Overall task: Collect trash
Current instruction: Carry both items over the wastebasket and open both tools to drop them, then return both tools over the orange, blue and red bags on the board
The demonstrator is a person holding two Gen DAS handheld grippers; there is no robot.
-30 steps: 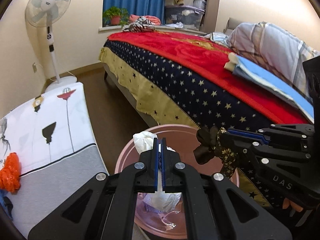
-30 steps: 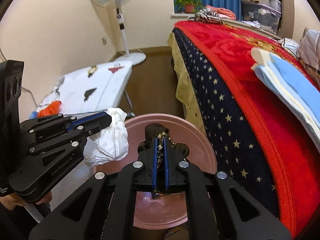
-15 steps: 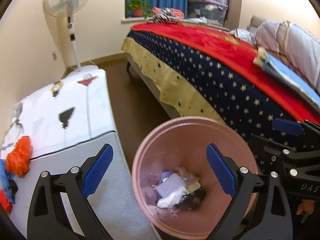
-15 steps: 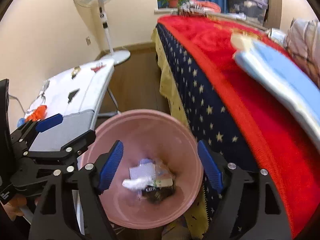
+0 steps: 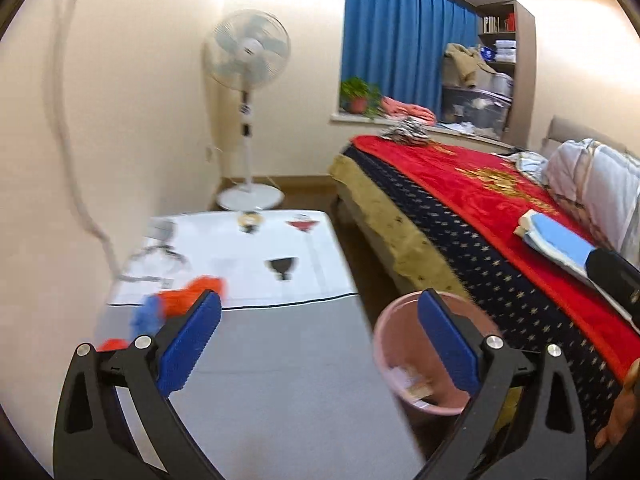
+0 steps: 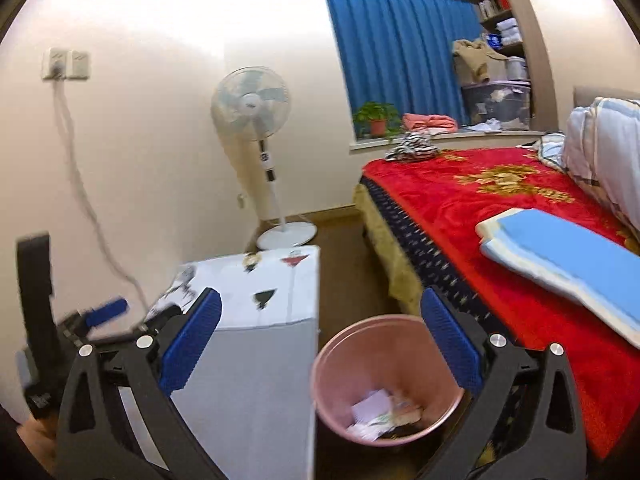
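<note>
Pink bin holds paper scraps, sits between table and bed. Left gripper and right gripper both spread wide, holding nothing.

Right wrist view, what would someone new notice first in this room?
Probably the red blanket covering the bed on the right, under the blue curtain. Next, the pink bin on the floor between the bed and the white table, with paper scraps inside, framed by the open right gripper.

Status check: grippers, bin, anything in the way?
Left gripper open, empty. Right gripper open, empty. Pink bin on the floor between table and bed, trash inside. Nothing blocking it.
</note>
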